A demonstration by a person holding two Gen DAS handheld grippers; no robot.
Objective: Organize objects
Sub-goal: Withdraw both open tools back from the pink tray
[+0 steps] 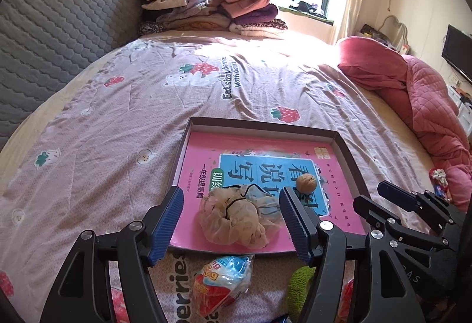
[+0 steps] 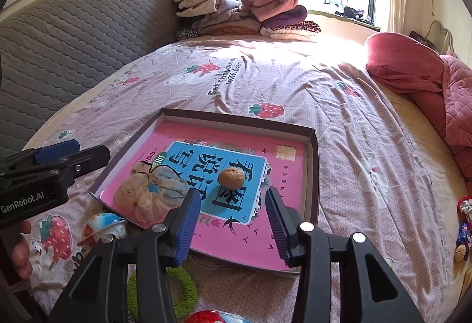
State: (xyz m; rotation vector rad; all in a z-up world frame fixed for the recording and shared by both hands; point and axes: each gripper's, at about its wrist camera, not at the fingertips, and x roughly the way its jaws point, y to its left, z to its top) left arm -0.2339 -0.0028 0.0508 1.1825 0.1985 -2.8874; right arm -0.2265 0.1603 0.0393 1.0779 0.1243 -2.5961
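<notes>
Walnut (image 2: 231,177) and mesh pouch (image 1: 239,215) are both lying inside the shallow box tray (image 1: 343,146), on top of the pink book cover (image 1: 200,164) that lines it; the tray is sitting on the bed (image 1: 118,116). The walnut is resting near the middle of the blue title panel, apart from the pouch, which is slumping at the tray's near edge.

Risks I am noting: the walnut is round and sitting on a glossy cover, so any nudge to the tray or dip in the mattress could be sending it rolling toward a wall or over the low rim. The pouch's black drawstring is trailing loose and could be snagging on a pad when I reach in again. More things are waiting outside the tray: a snack packet (image 1: 222,278) and a green knitted ring (image 2: 180,290) just beside the near rim; crowding them in could be pushing the walnut around.

Left tool (image 1: 231,224) is standing wide apart above the pouch, pads clear of it, holding nothing. Right tool (image 2: 233,222) is also parted, with the walnut beyond its tips, untouched.

The walnut is looking tan, wrinkled, whole. The pouch is looking sheer beige with a bluish patch, crumpled, lumpy contents showing through.
</notes>
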